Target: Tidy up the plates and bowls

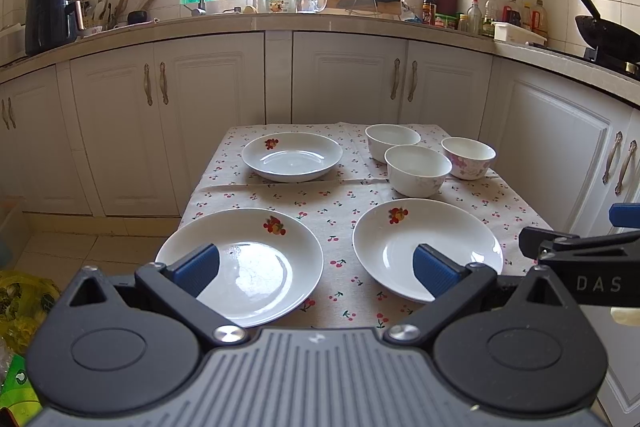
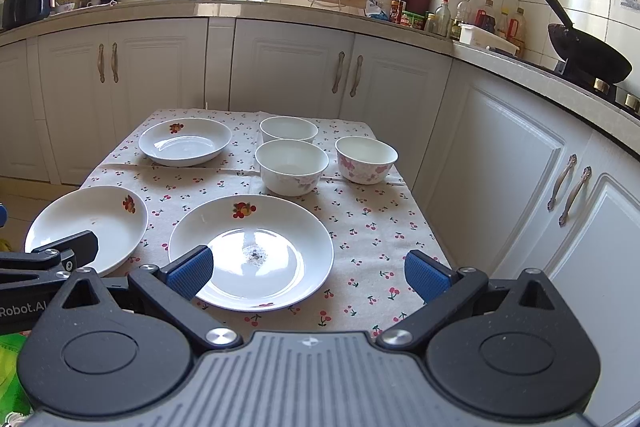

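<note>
Not begun: three plates [image 1: 292, 155] and three bowls [image 1: 418, 169] lie separate on the surface [image 1: 344, 205], unstacked; left hand-held gripper [image 1: 316, 269] and right hand-held gripper [image 2: 308, 273] both spread wide, empty.

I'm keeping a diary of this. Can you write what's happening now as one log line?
left gripper: open, empty | right gripper: open, empty | plates: three, apart | bowls: three, unstacked | table: nothing moved yet
</note>
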The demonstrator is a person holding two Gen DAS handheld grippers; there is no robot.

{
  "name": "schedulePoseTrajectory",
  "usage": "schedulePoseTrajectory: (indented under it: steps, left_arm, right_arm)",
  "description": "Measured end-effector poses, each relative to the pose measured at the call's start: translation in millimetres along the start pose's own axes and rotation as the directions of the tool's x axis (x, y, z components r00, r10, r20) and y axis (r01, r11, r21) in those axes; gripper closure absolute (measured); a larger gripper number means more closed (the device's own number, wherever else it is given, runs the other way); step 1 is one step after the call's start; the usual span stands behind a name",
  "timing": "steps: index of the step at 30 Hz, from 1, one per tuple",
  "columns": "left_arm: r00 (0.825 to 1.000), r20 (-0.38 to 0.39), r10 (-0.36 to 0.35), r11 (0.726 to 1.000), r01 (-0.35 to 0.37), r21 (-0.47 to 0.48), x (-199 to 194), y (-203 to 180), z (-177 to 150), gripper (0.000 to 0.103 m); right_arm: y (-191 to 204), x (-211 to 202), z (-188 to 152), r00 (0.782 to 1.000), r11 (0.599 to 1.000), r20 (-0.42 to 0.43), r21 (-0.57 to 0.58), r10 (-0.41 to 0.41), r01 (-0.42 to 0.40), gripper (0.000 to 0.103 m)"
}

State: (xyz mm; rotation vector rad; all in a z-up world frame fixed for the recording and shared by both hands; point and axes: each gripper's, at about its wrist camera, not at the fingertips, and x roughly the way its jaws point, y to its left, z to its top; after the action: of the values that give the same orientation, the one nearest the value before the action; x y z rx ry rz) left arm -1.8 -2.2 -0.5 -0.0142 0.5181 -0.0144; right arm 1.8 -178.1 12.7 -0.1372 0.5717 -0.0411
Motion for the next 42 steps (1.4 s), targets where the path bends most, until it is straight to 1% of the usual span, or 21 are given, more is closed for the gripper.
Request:
schedulePoseTrajectory:
  steps: [8, 12, 22, 24, 30, 35, 38, 40, 42]
  left_arm:
    - [1.000, -0.004, -0.003, 1.000, 0.003, 0.004, 7.0, 3.4, 1.1, 0.001]
    - [1.000, -0.012, -0.017, 1.000, 0.017, 0.003, 11.5, 6.5, 2.3, 0.001]
    - [0.999, -0.032, -0.017, 0.999, 0.018, 0.027, 30.7, 14.1, 7.5, 0.001]
    - [0.999, -0.025, -0.021, 0.999, 0.022, 0.039, 33.8, 16.2, 8.4, 0.001]
    - [1.000, -0.024, -0.002, 0.996, 0.004, 0.091, 45.5, 27.1, 6.1, 0.001]
    - [1.000, -0.002, -0.008, 0.996, 0.008, 0.091, 51.5, 41.7, -0.6, 0.001]
    - [1.000, -0.004, -0.004, 0.998, 0.004, 0.069, 54.9, 51.7, -4.1, 0.001]
    - [0.999, -0.031, -0.012, 0.999, 0.013, 0.050, 58.9, 60.4, -6.2, 0.001]
    - [0.997, -0.059, -0.047, 0.998, 0.049, 0.037, 62.8, 69.6, -9.1, 0.001]
  right_arm:
    - [2.6, 8.0, 2.5, 1.000, 1.000, -0.012, -0.016, 0.005, -0.005, 0.000]
    - [2.6, 13.6, 7.2, 1.000, 1.000, -0.017, -0.018, 0.021, -0.021, 0.000]
    - [5.4, 36.8, 19.9, 0.997, 0.996, -0.028, -0.036, 0.076, -0.077, 0.000]
    - [6.7, 41.1, 23.4, 0.996, 0.995, -0.028, -0.051, 0.079, -0.080, 0.000]
    - [4.7, 53.4, 39.7, 0.997, 0.994, 0.007, -0.069, 0.082, -0.081, 0.000]
    - [3.8, 66.5, 56.2, 0.990, 0.989, 0.036, -0.065, 0.139, -0.136, 0.000]
    - [7.3, 77.5, 63.8, 0.975, 0.974, 0.046, -0.077, 0.219, -0.215, 0.000]
    - [14.3, 84.0, 66.6, 0.963, 0.961, 0.051, -0.097, 0.263, -0.257, 0.000]
    - [23.9, 89.3, 69.4, 0.955, 0.949, 0.043, -0.131, 0.293, -0.285, 0.000]
